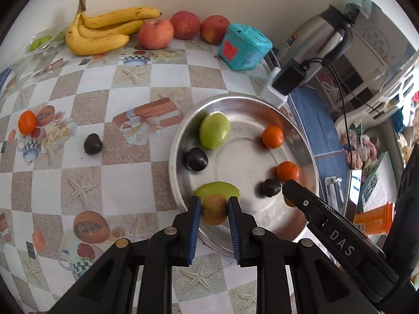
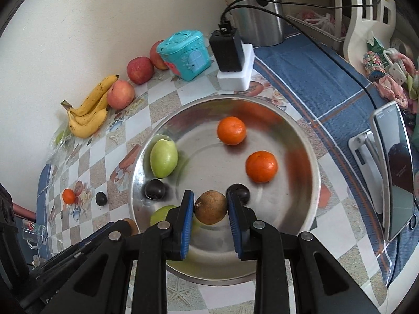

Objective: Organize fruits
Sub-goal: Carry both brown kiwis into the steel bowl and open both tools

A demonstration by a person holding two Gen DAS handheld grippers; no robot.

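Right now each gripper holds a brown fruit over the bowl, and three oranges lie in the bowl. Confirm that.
Wrong count: two oranges lie in the bowl, as the right wrist view shows. The third orange sits on the table. Each gripper does hold a brown fruit.

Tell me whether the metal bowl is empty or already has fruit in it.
Not empty. The metal bowl holds two oranges, two green fruits and two dark plums.

Plain cream wall [image 2: 78, 26] behind checkered, starfish-print tablecloth [image 1: 86, 99]; soft daylight.
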